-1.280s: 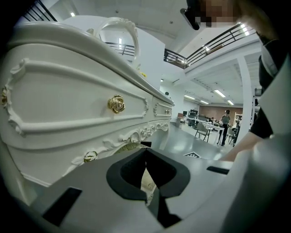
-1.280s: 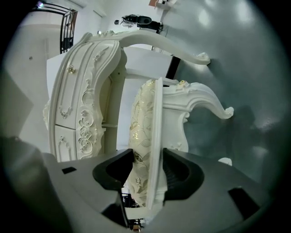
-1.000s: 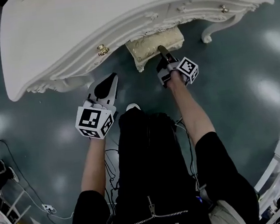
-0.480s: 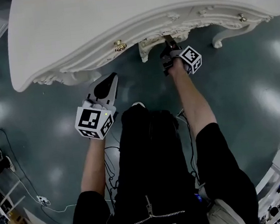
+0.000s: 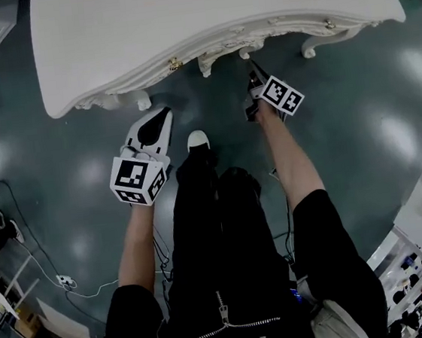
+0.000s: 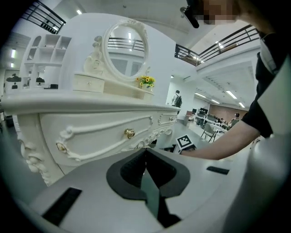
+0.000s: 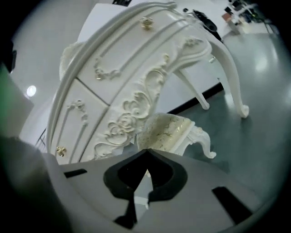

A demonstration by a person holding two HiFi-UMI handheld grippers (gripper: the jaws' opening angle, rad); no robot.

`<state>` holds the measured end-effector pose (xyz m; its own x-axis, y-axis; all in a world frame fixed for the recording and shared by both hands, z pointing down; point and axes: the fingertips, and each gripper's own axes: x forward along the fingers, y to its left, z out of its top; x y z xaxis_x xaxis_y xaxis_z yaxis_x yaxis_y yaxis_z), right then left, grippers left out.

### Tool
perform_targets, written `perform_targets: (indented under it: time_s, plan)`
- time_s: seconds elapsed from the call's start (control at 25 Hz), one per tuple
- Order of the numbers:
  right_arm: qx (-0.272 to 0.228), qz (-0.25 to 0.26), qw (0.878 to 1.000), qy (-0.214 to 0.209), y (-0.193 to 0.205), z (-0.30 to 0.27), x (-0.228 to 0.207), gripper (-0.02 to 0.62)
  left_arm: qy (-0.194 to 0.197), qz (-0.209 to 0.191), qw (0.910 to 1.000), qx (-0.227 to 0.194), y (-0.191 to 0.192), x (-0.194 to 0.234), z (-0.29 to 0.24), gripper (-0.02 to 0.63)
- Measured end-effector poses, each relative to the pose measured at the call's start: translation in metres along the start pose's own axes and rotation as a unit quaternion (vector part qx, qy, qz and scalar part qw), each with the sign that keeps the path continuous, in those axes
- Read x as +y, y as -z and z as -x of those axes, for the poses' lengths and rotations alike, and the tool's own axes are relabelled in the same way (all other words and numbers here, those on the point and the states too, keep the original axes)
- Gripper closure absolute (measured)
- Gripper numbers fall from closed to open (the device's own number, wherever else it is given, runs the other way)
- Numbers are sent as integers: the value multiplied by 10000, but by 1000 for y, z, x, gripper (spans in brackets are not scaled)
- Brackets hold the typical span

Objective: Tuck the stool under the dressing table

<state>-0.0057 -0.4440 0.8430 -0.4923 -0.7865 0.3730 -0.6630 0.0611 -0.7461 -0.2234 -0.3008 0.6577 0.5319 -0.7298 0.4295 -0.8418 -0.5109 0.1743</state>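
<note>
Sitting tucked beneath the dressing table (image 5: pixel 178 16), the stool (image 7: pixel 169 132) shows its cushion and one curled leg. Near it, the right gripper (image 5: pixel 253 69) has just clenched its fingers on nothing; the left gripper (image 5: pixel 163 117) keeps its fingers clenched and empty.

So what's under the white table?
The stool sits under the dressing table. Its cream seat and one curly leg show in the right gripper view; from above the tabletop covers nearly all of it.

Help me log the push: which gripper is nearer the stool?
Right. The right gripper, jaws just closed empty, sits before the stool; the left gripper hangs farther off, to its left.
</note>
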Motion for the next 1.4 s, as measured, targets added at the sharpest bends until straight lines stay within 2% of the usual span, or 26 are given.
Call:
perform_targets:
  time_s: [0.12, 0.24, 0.44, 0.56, 0.76, 0.92, 1.16, 1.4]
  plan:
    - [248, 777, 9966, 109, -17, 39, 35, 592, 22, -37, 10000, 58, -31, -18, 18, 584]
    - [479, 1465, 9880, 97, -34, 69, 68, 592, 9, -44, 10000, -9, -67, -32, 31, 584]
    - [500, 2786, 9591, -3, -70, 127, 142, 592, 40, -152, 9997, -174, -125, -59, 58, 584]
    - [349, 3291, 9434, -208, -88, 163, 194, 592, 32, -267, 9992, -296, -158, -76, 79, 584]
    - [70, 3755, 9254, -502, -115, 231, 269, 592, 34, -460, 9976, -515, -207, -108, 118, 584]
    - [-391, 3826, 9208, -653, -143, 288, 320, 592, 31, -577, 9961, -667, -236, -130, 150, 584]
    - [-699, 4037, 9096, -696, -173, 338, 370, 594, -49, -725, 9932, -913, -272, -150, 184, 584]
    - [-1242, 4182, 8929, -1111, -195, 384, 430, 593, -149, -948, 9865, -1329, -315, -170, 212, 584]
